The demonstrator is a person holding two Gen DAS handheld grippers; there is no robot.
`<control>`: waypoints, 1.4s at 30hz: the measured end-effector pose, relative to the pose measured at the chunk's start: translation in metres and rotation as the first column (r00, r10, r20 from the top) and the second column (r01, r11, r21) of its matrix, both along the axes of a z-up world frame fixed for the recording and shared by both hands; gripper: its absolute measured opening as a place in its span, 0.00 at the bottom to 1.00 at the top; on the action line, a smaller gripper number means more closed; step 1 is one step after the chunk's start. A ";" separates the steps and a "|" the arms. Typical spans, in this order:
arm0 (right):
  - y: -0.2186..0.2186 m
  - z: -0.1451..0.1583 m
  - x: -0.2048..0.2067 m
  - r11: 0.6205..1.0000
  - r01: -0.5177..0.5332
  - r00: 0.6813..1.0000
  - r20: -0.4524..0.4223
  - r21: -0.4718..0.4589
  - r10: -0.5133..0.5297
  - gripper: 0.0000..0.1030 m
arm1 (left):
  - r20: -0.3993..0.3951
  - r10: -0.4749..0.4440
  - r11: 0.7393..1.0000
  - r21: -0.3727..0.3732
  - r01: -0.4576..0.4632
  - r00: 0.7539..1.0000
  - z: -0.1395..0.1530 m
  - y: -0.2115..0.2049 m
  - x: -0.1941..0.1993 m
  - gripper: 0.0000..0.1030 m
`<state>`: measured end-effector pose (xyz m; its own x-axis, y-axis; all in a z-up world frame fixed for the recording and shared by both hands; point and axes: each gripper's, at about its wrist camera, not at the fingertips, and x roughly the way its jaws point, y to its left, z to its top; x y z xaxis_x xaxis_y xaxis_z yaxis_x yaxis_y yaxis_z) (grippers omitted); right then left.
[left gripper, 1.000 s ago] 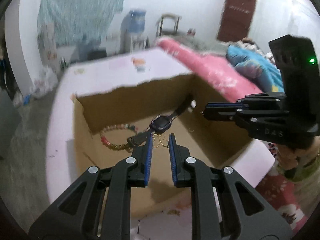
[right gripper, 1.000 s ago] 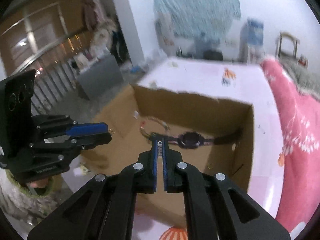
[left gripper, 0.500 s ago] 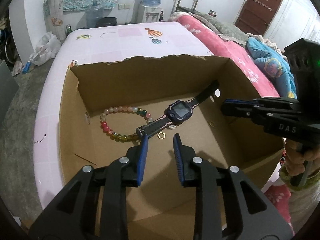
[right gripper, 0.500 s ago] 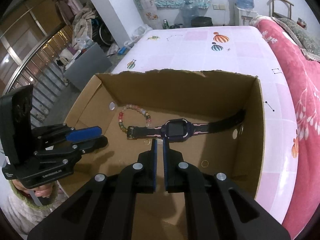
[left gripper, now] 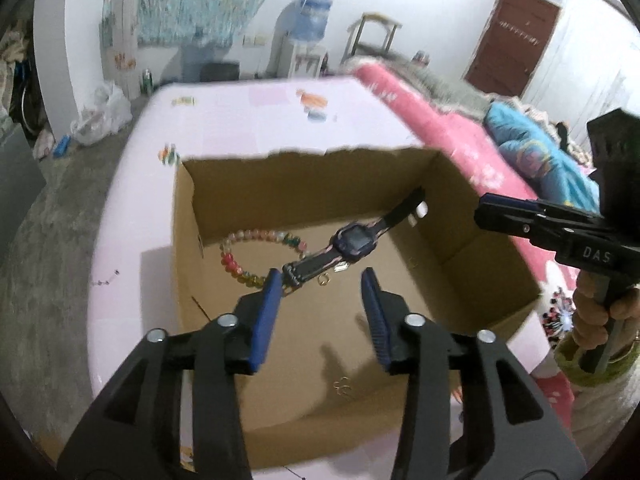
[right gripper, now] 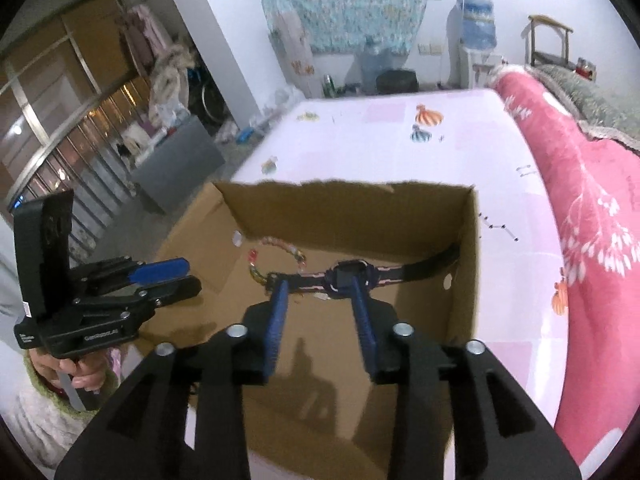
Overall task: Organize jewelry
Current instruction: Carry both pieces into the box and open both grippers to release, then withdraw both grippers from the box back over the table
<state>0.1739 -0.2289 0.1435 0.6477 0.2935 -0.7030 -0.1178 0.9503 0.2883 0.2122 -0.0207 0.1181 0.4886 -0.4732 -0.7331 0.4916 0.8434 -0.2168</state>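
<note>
An open cardboard box (left gripper: 304,192) (right gripper: 344,216) stands on a pink table. On its floor lie a dark watch (left gripper: 354,238) (right gripper: 352,274), a bracelet of coloured beads (left gripper: 232,260) (right gripper: 280,242), a small gold ring (left gripper: 323,279) and a tiny gold piece (left gripper: 342,384). My left gripper (left gripper: 321,274) (right gripper: 190,276) hovers over the box's near left side. Its jaws are opening, with nothing between them. My right gripper (right gripper: 319,283) (left gripper: 484,210) hangs over the near right side, short of the watch. Its jaws are also opening, with nothing between them.
The box sits near the front of the pink table (right gripper: 400,148). A pink bed cover (right gripper: 592,208) runs along the right side, with a blue cushion (left gripper: 540,164) on it. A water dispenser (left gripper: 310,32) and a chair (left gripper: 374,36) stand by the back wall. A grey cabinet (right gripper: 180,160) stands left.
Both pairs of jaws have spread apart; the right was shut half a second ago. A gold ring seen at the left fingertips a second ago now lies on the box floor.
</note>
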 end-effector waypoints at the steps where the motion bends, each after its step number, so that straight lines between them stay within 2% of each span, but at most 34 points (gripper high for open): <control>1: -0.001 0.006 -0.008 1.000 0.006 1.000 0.020 0.009 -0.006 0.40 | 0.016 -0.004 1.000 -0.011 0.004 1.000 0.006 0.003 -0.006 0.46; 3: -0.002 0.019 -0.030 0.999 0.023 0.997 0.074 0.026 -0.024 0.49 | 0.047 -0.010 0.999 -0.031 0.011 0.999 0.019 0.011 -0.023 0.59; 4: -0.002 0.025 -0.041 0.999 0.030 0.994 0.101 0.031 -0.033 0.52 | 0.063 -0.014 0.999 -0.038 0.017 0.998 0.024 0.015 -0.032 0.61; 6: -0.001 0.039 -0.071 0.998 0.034 0.984 0.175 0.045 -0.041 0.64 | 0.104 -0.023 0.999 -0.043 0.028 0.994 0.034 0.023 -0.054 0.72; 9: 0.001 0.048 -0.111 0.997 0.053 0.967 0.246 0.052 -0.065 0.76 | 0.147 -0.026 0.998 -0.056 0.035 0.989 0.042 0.038 -0.088 0.82; 12: 0.006 0.040 -0.144 0.996 0.061 0.960 0.268 0.065 -0.077 0.83 | 0.148 -0.025 0.998 -0.048 0.032 0.989 0.036 0.048 -0.115 0.86; 15: 0.006 0.014 -0.163 0.992 0.062 0.968 0.237 0.107 -0.086 0.88 | 0.135 -0.007 1.000 0.015 0.005 0.991 0.011 0.054 -0.137 0.87; 16: 0.006 0.000 -0.164 0.989 0.062 0.975 0.205 0.134 -0.089 0.88 | 0.128 -0.004 1.000 0.025 0.000 0.992 0.002 0.055 -0.140 0.88; 17: 0.008 -0.024 -0.162 0.986 0.084 0.986 0.130 0.147 -0.103 0.88 | 0.102 0.008 0.999 0.037 -0.012 0.995 -0.015 0.057 -0.143 0.88; 18: 0.008 -0.039 -0.161 0.985 0.107 0.989 0.084 0.138 -0.119 0.88 | 0.083 0.024 0.998 0.053 -0.029 0.996 -0.026 0.057 -0.142 0.88; 21: 0.014 -0.089 -0.155 0.980 0.178 0.983 -0.051 0.090 -0.174 0.88 | 0.010 0.090 0.982 0.168 -0.091 0.996 -0.074 0.053 -0.133 0.88; 23: 0.018 -0.108 -0.153 0.976 0.214 0.974 -0.088 0.032 -0.211 0.88 | -0.041 0.101 0.968 0.236 -0.088 0.994 -0.103 0.048 -0.126 0.88; 25: 0.023 -0.118 -0.150 0.970 0.238 0.965 -0.100 -0.046 -0.242 0.88 | -0.073 0.109 0.959 0.270 -0.085 0.991 -0.122 0.047 -0.120 0.88; 28: 0.036 -0.124 -0.145 0.946 0.254 0.958 -0.081 -0.201 -0.275 0.88 | 0.012 0.091 0.954 0.286 -0.090 0.996 -0.126 0.041 -0.122 0.90; 32: 0.051 -0.134 -0.137 0.917 0.233 0.959 -0.079 -0.325 -0.272 0.88 | 0.006 0.130 0.960 0.250 -0.127 0.991 -0.128 0.045 -0.116 0.93; 34: 0.050 -0.143 -0.135 0.915 0.225 0.958 -0.094 -0.335 -0.270 0.88 | 0.023 0.132 0.959 0.249 -0.134 0.991 -0.128 0.046 -0.116 0.93; 36: 0.048 -0.146 -0.134 0.915 0.241 0.955 -0.091 -0.325 -0.284 0.93 | 0.032 0.136 0.959 0.245 -0.140 0.990 -0.129 0.047 -0.117 0.93; 42: 0.042 -0.147 -0.132 0.919 0.227 0.957 -0.100 -0.322 -0.271 0.94 | 0.028 0.128 0.959 0.252 -0.131 0.991 -0.132 0.044 -0.115 0.93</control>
